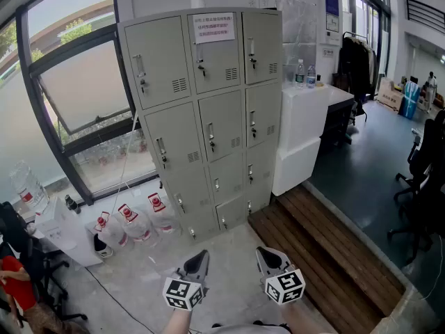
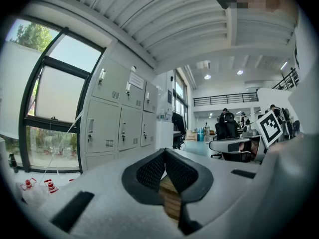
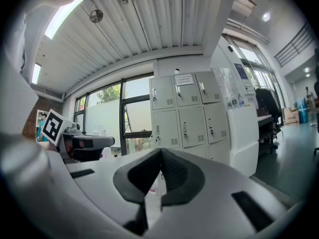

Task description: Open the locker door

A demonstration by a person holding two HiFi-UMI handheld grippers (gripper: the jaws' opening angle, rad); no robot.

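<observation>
A grey bank of lockers [image 1: 208,117] stands against the wall ahead, three columns wide, every door closed, each with a small handle and lock. A paper notice [image 1: 213,28] is stuck on the top middle door. Both grippers hang low in the head view, well short of the lockers and touching nothing. My left gripper [image 1: 203,254] has its jaws together and empty; in its own view the lockers [image 2: 119,116] lie to the left beyond the left gripper [image 2: 164,151]. My right gripper [image 1: 261,250] is shut and empty too. Past the right gripper [image 3: 160,151], the lockers [image 3: 187,111] stand straight ahead.
Several water jugs [image 1: 132,225] lie on the floor at the lockers' left, under a large window [image 1: 76,103]. A white counter [image 1: 306,131] with bottles [image 1: 304,74] adjoins the lockers' right side. A wooden floor strip [image 1: 327,249] and office chairs [image 1: 424,165] lie to the right.
</observation>
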